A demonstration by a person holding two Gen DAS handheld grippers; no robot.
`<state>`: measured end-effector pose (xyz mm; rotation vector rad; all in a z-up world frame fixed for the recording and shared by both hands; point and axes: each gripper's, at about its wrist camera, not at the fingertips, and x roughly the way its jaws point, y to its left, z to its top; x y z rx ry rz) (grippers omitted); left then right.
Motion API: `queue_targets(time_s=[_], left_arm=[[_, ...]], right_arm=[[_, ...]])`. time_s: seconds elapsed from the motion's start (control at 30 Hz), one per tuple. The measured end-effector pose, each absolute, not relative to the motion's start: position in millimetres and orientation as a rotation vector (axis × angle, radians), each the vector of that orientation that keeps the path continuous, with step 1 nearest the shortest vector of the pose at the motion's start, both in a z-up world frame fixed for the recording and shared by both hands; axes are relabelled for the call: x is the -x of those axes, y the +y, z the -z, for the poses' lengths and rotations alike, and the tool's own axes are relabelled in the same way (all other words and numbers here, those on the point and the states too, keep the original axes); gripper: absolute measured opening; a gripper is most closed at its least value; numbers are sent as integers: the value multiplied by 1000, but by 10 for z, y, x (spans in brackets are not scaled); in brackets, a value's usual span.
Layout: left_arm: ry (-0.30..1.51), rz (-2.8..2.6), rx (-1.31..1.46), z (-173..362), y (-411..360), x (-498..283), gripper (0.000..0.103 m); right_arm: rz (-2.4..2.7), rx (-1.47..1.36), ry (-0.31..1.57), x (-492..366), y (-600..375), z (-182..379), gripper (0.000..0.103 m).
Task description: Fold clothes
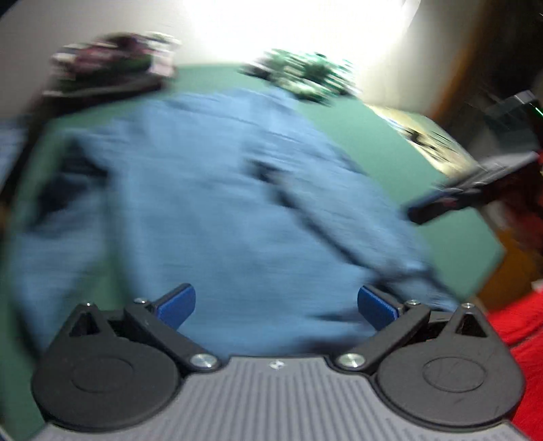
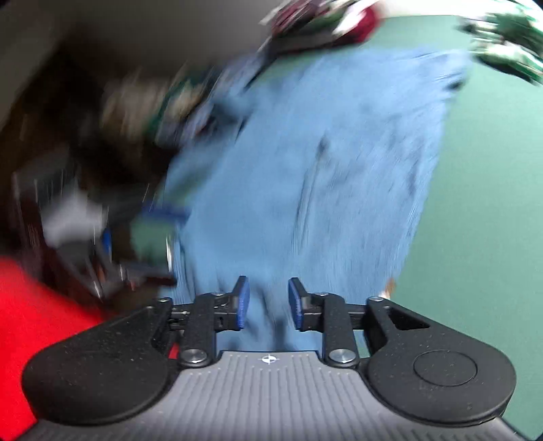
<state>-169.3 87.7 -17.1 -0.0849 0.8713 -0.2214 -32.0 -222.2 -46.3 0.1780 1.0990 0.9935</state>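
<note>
On green tabletop, blue garment, both hand-held grippers agape, nothing gripped, pale wall.

Both wrist views look steeply down, close, sharing the blue garment (blurred).

No text, label, brand or number can be read anywhere.

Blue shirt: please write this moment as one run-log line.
step: fold clothes | blue shirt: flat on green table | left gripper: open, empty | right gripper: open, empty
</note>
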Motion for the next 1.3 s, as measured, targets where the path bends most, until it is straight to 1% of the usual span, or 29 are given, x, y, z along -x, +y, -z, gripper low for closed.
queue_targets(time_s=[0.03, 0.13, 0.27, 0.33, 0.4, 0.43, 0.47, 0.53, 0.57, 0.6, 0.63, 0.67, 0.7, 0.73, 0.8, 0.87, 0.9, 0.97, 1.07, 1.1, 1.13, 1.23, 1.27, 1.3], left_arm=[[857, 160, 87, 153, 1085, 1710, 102], [875, 34, 111, 201, 1627, 1771, 102], [915, -18, 130, 395, 1992, 1754, 102], [921, -2, 124, 467, 2021, 1741, 100], [919, 35, 117, 520, 2009, 1725, 90], [918, 45, 117, 541, 2006, 1723, 87], [918, 52, 120, 562, 2007, 1722, 77], [904, 44, 123, 584, 2003, 1722, 72], [894, 35, 124, 588, 2005, 1718, 67], [885, 26, 128, 587, 2015, 1708, 57], [879, 17, 136, 584, 2036, 1697, 52], [875, 8, 150, 579, 2066, 1686, 40], [869, -2, 169, 566, 2099, 1677, 34], [863, -11, 190, 546, 2132, 1672, 33], [848, -28, 215, 497, 2178, 1664, 25], [832, -31, 207, 439, 2187, 1657, 20], [825, -31, 201, 415, 2190, 1651, 14], [817, -26, 191, 374, 2208, 1631, 11], [786, -25, 184, 272, 2259, 1626, 9], [772, -28, 181, 222, 2284, 1632, 9], [758, -31, 177, 173, 2309, 1638, 9], [715, -46, 198, -12, 2459, 1670, 7], [700, -53, 210, -80, 2521, 1683, 6], [683, -59, 227, -152, 2589, 1700, 5]], right_arm=[[-957, -199, 1096, 326, -2174, 479, 41], [-881, -146, 1075, 459, -1930, 567, 41], [-866, -176, 1049, 605, -1736, 603, 41], [-852, -172, 1036, 658, -1627, 599, 41], [-832, -149, 1014, 699, -1514, 578, 41], [-824, -148, 1003, 705, -1474, 575, 41], [-814, -154, 997, 709, -1443, 578, 41], [-791, -167, 988, 715, -1397, 580, 41], [-777, -173, 984, 716, -1381, 579, 41], [-767, -178, 982, 713, -1366, 584, 41], [-758, -182, 982, 709, -1352, 591, 41], [-750, -187, 981, 705, -1337, 597, 41], [-755, -185, 985, 703, -1301, 602, 41], [-765, -180, 990, 701, -1257, 607, 41], [-848, -147, 1038, 690, -1134, 627, 41], [-966, -81, 1099, 709, -963, 652, 37], [-1025, -50, 1113, 741, -883, 660, 35], [-1119, -16, 1155, 796, -739, 709, 32], [-1207, -27, 1275, 838, -547, 860, 31], [-1230, -43, 1312, 849, -494, 915, 28], [-1252, -55, 1328, 866, -433, 950, 26], [-1282, -34, 1338, 918, -212, 1031, 27], [-1290, -26, 1333, 919, -149, 1036, 25], [-1301, -24, 1327, 914, -93, 1033, 27]])
